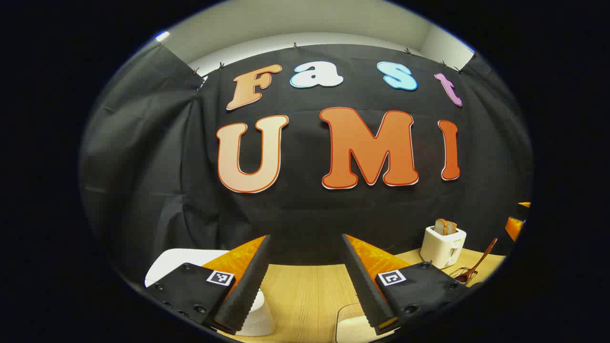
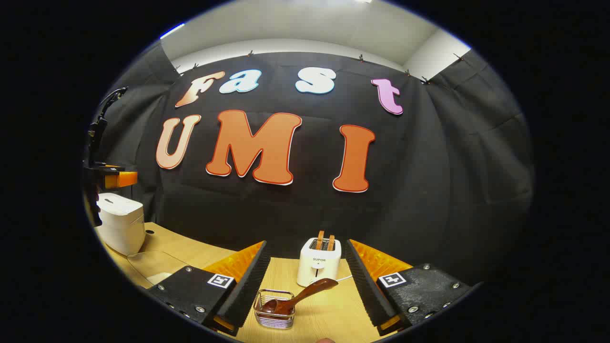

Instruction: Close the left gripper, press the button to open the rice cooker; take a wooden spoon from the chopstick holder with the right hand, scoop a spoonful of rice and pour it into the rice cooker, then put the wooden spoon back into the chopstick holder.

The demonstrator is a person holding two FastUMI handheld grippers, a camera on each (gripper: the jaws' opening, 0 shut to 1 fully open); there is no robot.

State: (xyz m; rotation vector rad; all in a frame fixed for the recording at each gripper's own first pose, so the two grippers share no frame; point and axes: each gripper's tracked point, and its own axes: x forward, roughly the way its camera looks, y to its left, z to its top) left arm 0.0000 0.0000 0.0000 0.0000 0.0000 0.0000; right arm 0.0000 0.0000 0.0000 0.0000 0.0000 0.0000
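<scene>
Both claws gape wide. Pinch the left claw (image 1: pixel 305 281) fully together, then press the rice cooker (image 2: pixel 121 227) button squarely at the worktop's left edge.

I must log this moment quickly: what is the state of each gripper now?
Left gripper: open, holding nothing.
Right gripper: open, holding nothing; the wooden spoon lies ahead in the chopstick holder.

Black cloth wall (image 2: pixel 452 181), white ceiling (image 2: pixel 310 24), wood table (image 2: pixel 329 314).

"SUPOR" on toaster (image 2: pixel 318 261)
</scene>
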